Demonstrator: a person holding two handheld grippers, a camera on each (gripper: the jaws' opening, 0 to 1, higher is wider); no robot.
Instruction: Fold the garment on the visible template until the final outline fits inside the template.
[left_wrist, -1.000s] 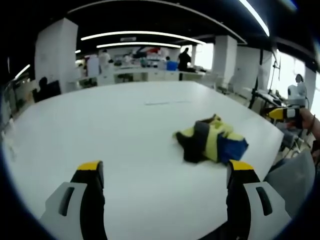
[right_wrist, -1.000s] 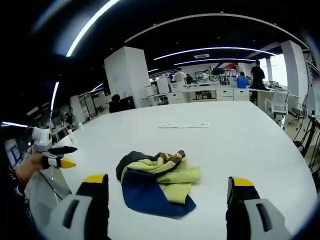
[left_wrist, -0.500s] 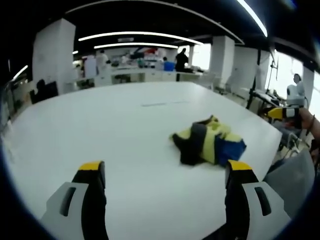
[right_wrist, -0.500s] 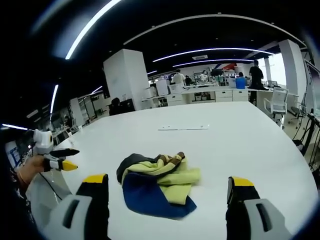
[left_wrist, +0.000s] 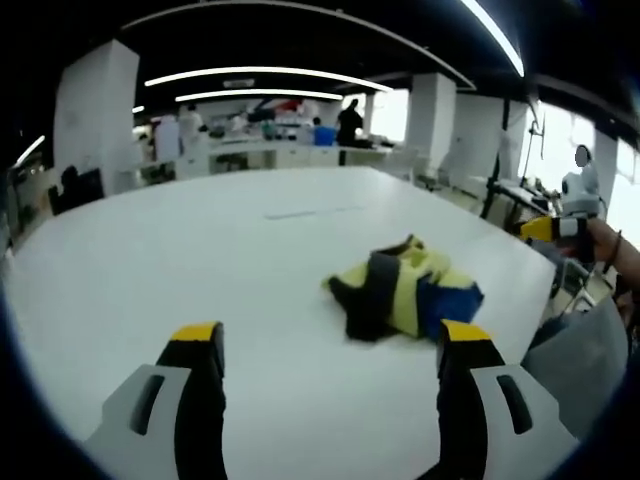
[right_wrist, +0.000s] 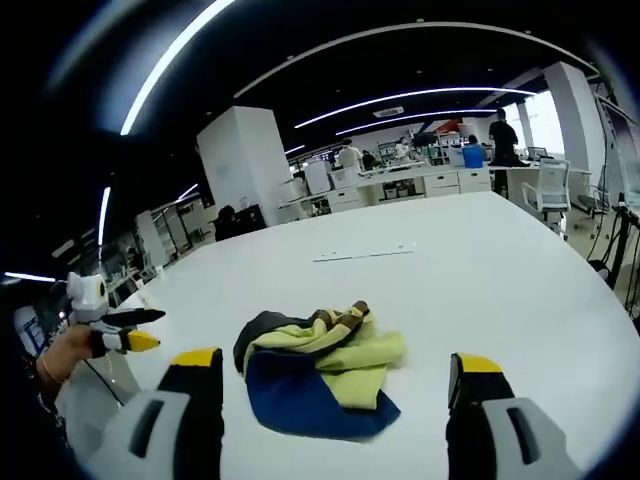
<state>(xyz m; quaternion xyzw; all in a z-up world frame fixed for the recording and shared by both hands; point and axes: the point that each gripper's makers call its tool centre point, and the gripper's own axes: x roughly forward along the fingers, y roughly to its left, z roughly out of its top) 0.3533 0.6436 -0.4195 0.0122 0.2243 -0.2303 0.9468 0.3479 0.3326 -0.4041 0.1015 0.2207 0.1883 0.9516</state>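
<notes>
- The white table (right_wrist: 520, 290) spreads wide ahead of me, with a thin pale strip (right_wrist: 365, 252) lying far across it.
- The garment (right_wrist: 318, 376), yellow, blue and dark, sits crumpled in a heap near my edge of the table.
- My right gripper (right_wrist: 335, 385) hovers just short of it, jaws apart and empty.
- My left gripper (left_wrist: 328, 355) hangs off to the side, jaws apart too.
- Folding hasn't started, I judge; next I need to reach in, pinch an edge and spread the heap flat.

We hold the left gripper (left_wrist: 330, 345) and the right gripper (right_wrist: 335, 368) low in their frames, jaws spread wide and empty, a hand (right_wrist: 62, 352) gripping at far left.
</notes>
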